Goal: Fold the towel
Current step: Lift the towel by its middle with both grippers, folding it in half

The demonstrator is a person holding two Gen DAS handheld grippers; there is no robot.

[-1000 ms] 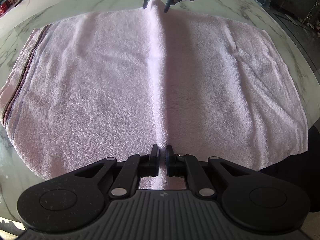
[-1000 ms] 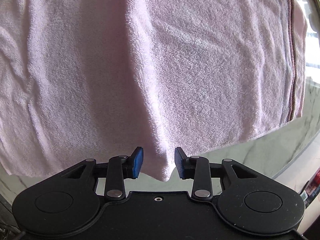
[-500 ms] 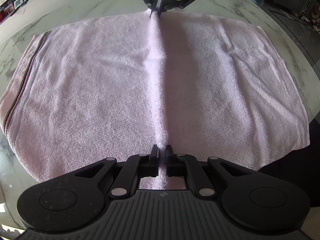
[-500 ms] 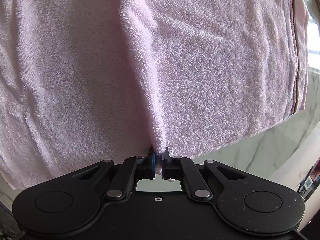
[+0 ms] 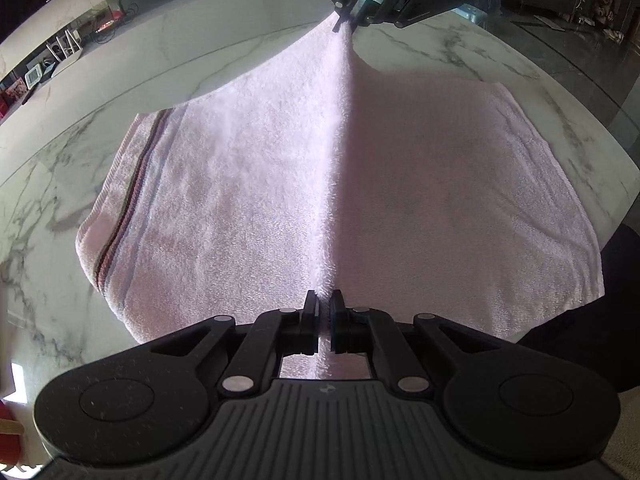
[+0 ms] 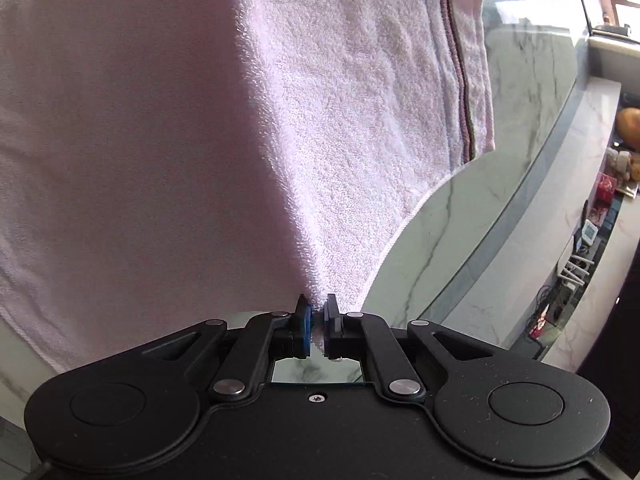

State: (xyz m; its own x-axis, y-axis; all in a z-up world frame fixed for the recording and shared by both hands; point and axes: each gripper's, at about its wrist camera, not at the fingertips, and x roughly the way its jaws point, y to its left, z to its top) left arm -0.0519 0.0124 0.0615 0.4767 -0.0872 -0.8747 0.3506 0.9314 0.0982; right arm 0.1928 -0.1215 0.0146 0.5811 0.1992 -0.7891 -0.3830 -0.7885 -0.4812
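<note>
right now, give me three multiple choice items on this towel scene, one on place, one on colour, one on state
1. Where does the left claw grip the towel?
A. at the near end of the raised ridge
B. at the striped end
C. nowhere

2. What colour is the towel?
A. green
B. pale pink
C. navy

3. How is the right claw?
A. wide open
B. shut on the towel
C. shut on nothing

Answers:
1 A, the ridge runs straight into its closed fingers, and the stripes lie off to the side.
2 B, both views show pale pink terry.
3 B, the cloth is pinched between its pads, and the left view shows it lifting the far edge off the table.
</note>
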